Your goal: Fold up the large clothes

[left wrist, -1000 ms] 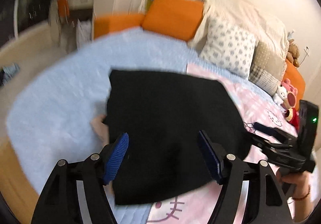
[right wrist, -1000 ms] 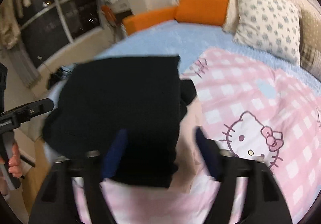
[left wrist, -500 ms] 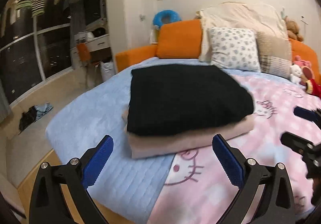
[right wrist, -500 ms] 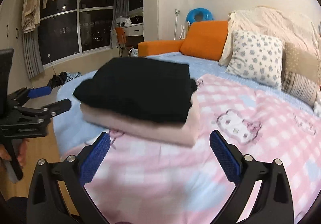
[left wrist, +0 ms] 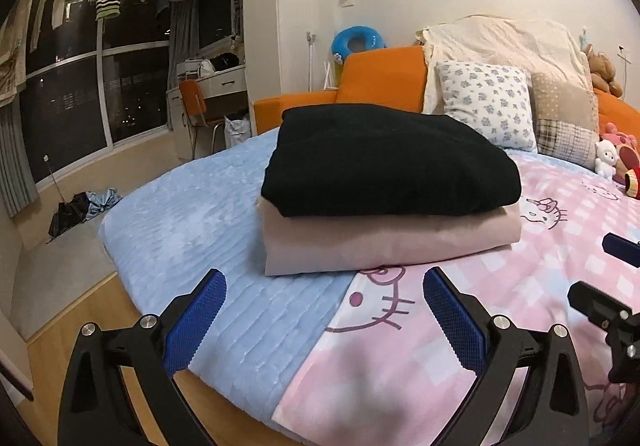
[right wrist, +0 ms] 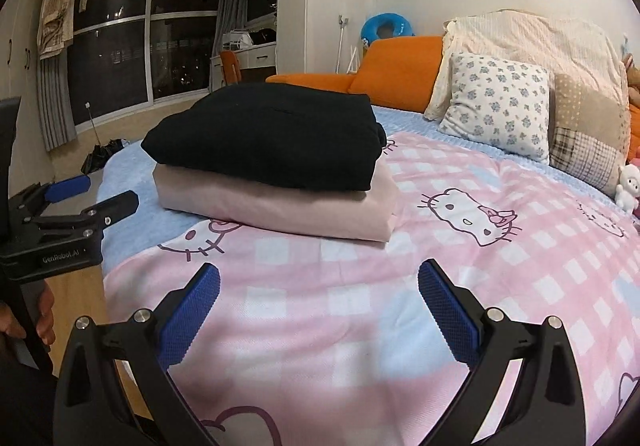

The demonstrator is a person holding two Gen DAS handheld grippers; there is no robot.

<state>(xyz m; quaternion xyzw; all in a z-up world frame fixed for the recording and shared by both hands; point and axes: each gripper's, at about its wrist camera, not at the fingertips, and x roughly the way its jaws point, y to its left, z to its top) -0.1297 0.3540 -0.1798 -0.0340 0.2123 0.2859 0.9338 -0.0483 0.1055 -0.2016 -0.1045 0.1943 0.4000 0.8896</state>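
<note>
A folded black garment (left wrist: 384, 162) lies on top of a folded pale pink garment (left wrist: 384, 242) on the bed; the stack shows in the right wrist view too, black (right wrist: 272, 138) over pink (right wrist: 280, 206). My left gripper (left wrist: 324, 322) is open and empty, low at the bed's near edge, well short of the stack. My right gripper (right wrist: 320, 310) is open and empty over the pink Hello Kitty blanket (right wrist: 460, 266), also apart from the stack. The left gripper's body (right wrist: 68, 218) shows at the left of the right wrist view.
A light blue quilt (left wrist: 192, 230) covers the bed's left part. Pillows (left wrist: 488, 106), orange cushions (left wrist: 380, 78) and plush toys (left wrist: 616, 158) line the head. A desk and chair (left wrist: 200, 106), a window and hung clothes stand at left; clothes lie on the floor (left wrist: 84, 206).
Both grippers have pulled back from above the black garment and dropped low, so the stack now lies ahead of them. Both jaws opened wider. The stack has not moved.
</note>
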